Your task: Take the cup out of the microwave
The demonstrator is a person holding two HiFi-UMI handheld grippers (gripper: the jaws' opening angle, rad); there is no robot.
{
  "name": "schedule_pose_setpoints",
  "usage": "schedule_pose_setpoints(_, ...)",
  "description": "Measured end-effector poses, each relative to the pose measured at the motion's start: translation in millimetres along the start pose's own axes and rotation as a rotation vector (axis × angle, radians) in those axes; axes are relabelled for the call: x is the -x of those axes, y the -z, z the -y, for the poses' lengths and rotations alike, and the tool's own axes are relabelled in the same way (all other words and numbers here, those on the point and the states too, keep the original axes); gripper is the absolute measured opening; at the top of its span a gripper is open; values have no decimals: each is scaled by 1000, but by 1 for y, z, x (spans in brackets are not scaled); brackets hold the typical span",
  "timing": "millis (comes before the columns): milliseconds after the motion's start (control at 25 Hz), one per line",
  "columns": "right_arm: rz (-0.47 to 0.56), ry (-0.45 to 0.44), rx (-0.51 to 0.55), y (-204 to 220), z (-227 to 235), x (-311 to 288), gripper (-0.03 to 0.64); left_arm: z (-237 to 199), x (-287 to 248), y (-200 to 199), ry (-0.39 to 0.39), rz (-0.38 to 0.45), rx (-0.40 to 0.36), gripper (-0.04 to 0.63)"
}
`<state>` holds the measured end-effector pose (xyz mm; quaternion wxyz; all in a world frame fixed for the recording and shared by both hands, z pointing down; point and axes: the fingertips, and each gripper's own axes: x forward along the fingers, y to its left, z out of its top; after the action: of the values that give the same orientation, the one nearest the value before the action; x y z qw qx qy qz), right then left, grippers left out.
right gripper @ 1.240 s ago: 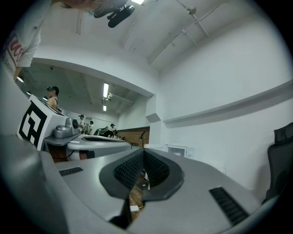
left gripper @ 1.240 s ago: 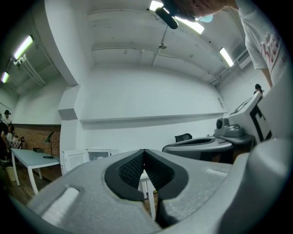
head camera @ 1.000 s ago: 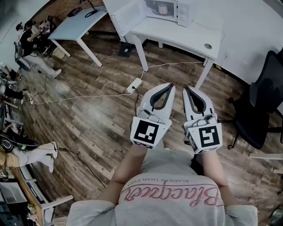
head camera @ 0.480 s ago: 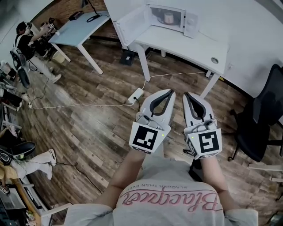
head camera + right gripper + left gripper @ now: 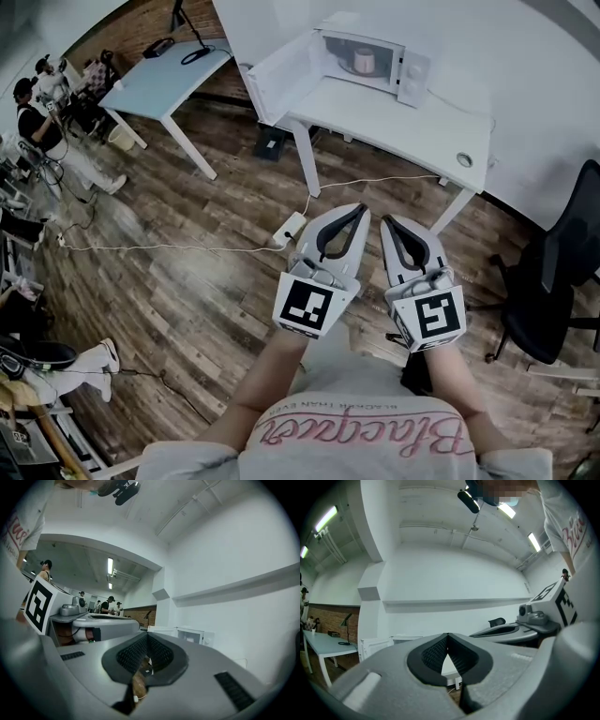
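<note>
Short of the counter (image 5: 412, 117), left gripper (image 5: 359, 210) and right gripper (image 5: 387, 221) hold fingers closed, empty. Approach step; next: reach the microwave (image 5: 412, 77), open around the cup (image 5: 364, 61).

Head view steeply down; 2 gripper views level along their jaws; microwave (image 5: 375, 47) distant, seemingly in all 3
</note>
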<state>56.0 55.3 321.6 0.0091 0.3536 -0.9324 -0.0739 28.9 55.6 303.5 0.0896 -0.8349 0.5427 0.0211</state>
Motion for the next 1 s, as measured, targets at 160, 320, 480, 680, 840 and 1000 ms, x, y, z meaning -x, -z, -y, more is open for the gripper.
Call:
schedule_pose_setpoints(160, -10, 19, -21, 2, 16, -29, 11, -22, -23, 5, 22, -6, 1, 5)
schedule_pose_setpoints(320, -20, 32, -24, 4, 30, -57, 11, -44, -43, 13, 37, -18, 9, 5)
schedule_pose_setpoints(480, -17, 49, -28, 4, 39, -89, 11, -70, -60, 20, 50, -19, 14, 5)
schedule_pose_setpoints(680, -6, 65, -27, 3, 49, -128, 11, -103, -82, 23, 77, -25, -14, 5)
schedule_pose_setpoints(840, 0, 82, -23, 1, 54, -157, 11, -128, -97, 25, 96, -14, -18, 5)
schedule_pose_setpoints(1000, -8, 108, -27, 4, 62, -179, 11, -147, -110, 29, 109, -8, -15, 5)
